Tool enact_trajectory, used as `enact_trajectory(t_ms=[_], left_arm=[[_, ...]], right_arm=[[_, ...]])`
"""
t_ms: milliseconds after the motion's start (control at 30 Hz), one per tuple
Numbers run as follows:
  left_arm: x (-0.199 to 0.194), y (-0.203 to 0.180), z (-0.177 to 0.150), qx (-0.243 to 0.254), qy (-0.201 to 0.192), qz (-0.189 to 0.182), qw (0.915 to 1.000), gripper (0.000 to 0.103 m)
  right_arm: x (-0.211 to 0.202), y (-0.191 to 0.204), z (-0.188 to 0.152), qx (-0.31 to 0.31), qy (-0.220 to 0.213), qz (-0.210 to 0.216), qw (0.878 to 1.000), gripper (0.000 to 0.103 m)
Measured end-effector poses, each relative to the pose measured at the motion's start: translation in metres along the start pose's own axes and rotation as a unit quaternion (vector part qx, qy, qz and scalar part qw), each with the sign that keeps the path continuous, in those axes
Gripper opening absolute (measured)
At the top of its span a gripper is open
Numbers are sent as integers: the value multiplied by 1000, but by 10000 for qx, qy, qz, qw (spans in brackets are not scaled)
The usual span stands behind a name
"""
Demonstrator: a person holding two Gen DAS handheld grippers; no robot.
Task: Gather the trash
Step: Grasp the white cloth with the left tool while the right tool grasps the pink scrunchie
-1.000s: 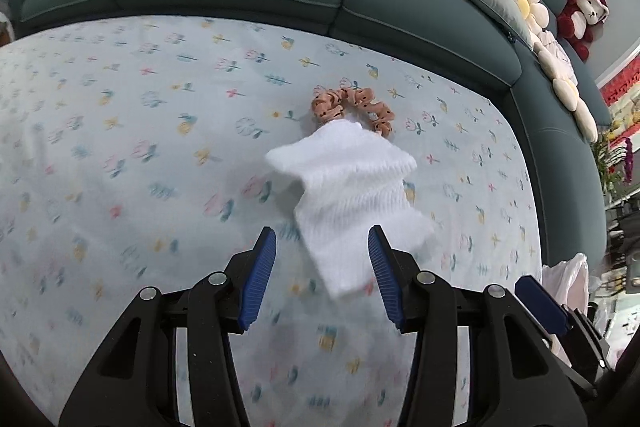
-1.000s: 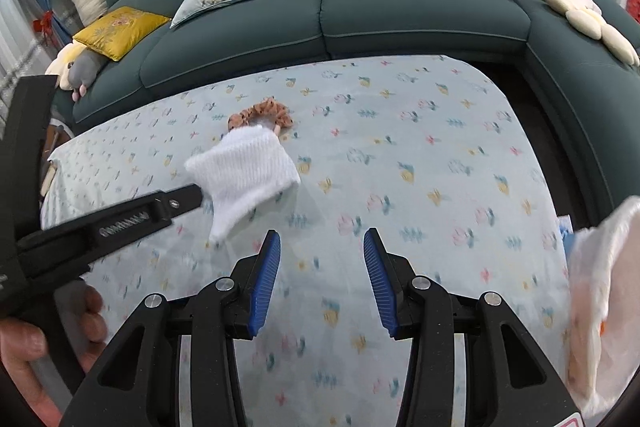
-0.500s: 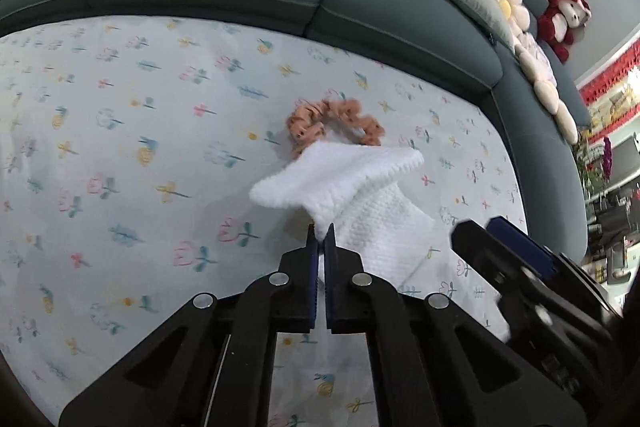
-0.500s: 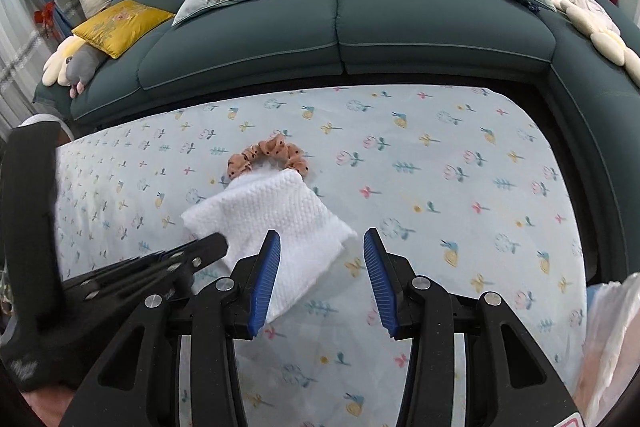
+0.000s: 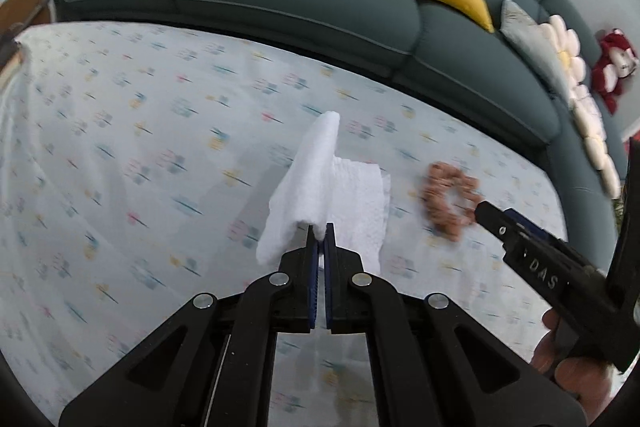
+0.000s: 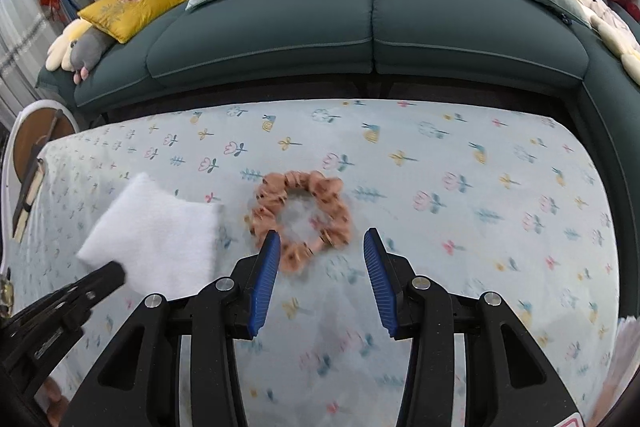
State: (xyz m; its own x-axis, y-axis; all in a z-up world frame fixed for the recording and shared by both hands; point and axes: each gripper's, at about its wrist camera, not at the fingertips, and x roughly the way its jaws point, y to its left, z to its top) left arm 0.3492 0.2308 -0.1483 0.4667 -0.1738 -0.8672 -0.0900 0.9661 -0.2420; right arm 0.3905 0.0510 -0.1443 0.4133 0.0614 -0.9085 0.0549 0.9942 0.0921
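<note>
A big teal sectional sofa (image 6: 368, 27) is curving across the top of both views, carrying yellow and pale cushions, with plush toys sitting at its upper left and upper right ends. Below it the counter (image 6: 500, 187), draped in a pale blue cloth printed with small flowers, is filling the middle of each frame. The collecting step looks to be under way: the left claw (image 5: 319, 233) is pinching the lower edge of a white paper towel (image 5: 320, 179), its jaws pressed together, with the towel folding upward at the centre of the left view. The right claw (image 6: 320, 247) is hanging spread wide low in the right view, with a peach scrunchie (image 6: 302, 215) lying on the cloth between and just ahead of its fingertips. I judge the towel needs carrying off to wherever trash goes; whether the scrunchie counts as trash I cannot tell.
</note>
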Motion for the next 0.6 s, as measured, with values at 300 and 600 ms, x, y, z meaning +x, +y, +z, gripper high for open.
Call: enact_trajectory(t_ms=[300,600], left_arm=[[20,8,5,106,118,117,9998,2],[24,-5,-9,179,245,88,9995,2]], right_arm=[[40,11,4,-173,239,-397,9988,37],[28,9,-15,-336,191,-337,9987,31]])
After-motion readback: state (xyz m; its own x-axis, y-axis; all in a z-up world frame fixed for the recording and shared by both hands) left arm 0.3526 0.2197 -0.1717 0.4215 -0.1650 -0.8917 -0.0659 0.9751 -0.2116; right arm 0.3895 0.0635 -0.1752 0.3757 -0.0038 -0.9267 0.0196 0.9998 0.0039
